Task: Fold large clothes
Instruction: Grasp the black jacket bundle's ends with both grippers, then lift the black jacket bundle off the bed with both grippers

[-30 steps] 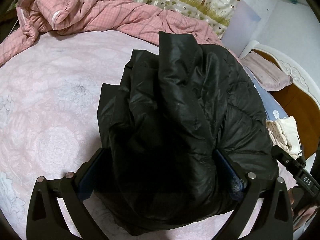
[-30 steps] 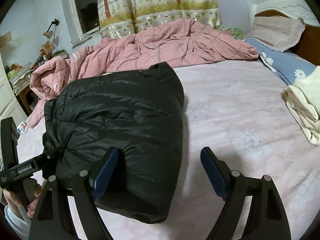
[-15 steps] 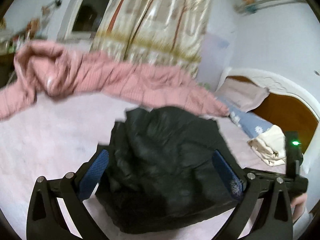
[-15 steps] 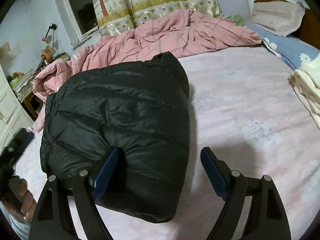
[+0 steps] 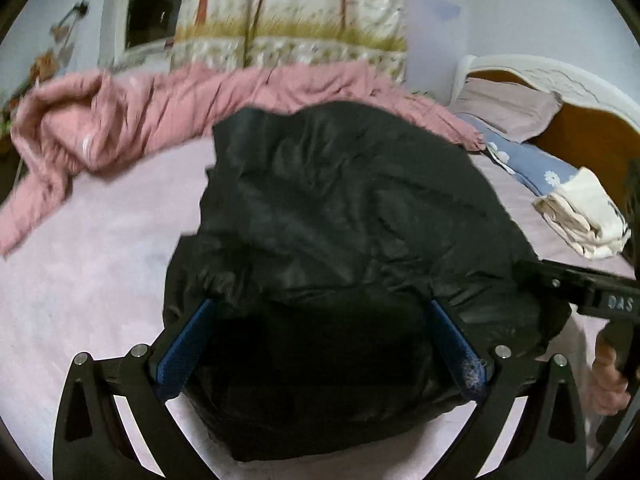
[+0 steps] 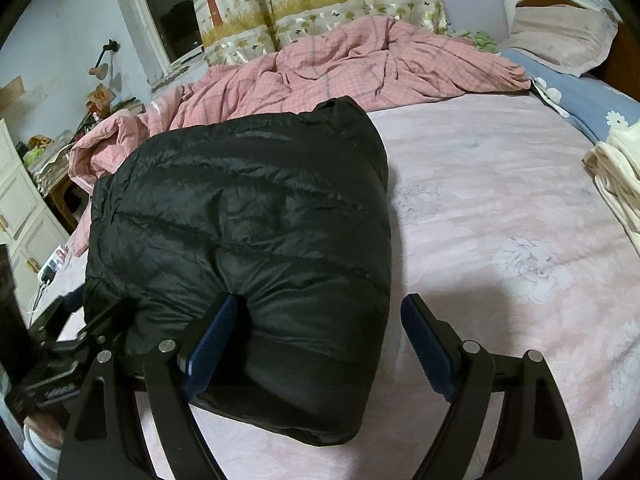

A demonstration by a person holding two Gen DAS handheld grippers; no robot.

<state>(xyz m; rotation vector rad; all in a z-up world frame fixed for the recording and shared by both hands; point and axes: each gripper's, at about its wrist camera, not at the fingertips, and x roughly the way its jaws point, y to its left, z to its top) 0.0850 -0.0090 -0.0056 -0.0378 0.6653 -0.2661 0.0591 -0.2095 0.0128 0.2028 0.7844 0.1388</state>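
Observation:
A black puffer jacket (image 6: 240, 220) lies folded in a thick bundle on the pink bed sheet (image 6: 500, 200). My right gripper (image 6: 320, 300) is open at the bundle's near right corner. Its left finger (image 6: 212, 340) dents the top of the jacket, and its right finger hangs over bare sheet. My left gripper (image 5: 320, 304) stands wide open against the jacket (image 5: 340, 220), whose bulk fills the gap and bulges over both fingertips. The right view shows the left gripper (image 6: 80, 332) at the bundle's left edge. In the left view the right gripper (image 5: 580, 288) rests on the right side.
A rumpled pink quilt (image 6: 340, 68) runs along the far side of the bed. Folded cream clothes (image 6: 616, 172) and a blue floral pillow (image 6: 580, 96) lie at the right by the headboard. A cluttered bedside table (image 6: 56, 168) stands at the left. Hands (image 5: 608, 384) grip both handles.
The left gripper swung upward and rolled, then came back lower on the jacket. The tall flap seen a second ago now lies lower and flatter. The right gripper barely moved.

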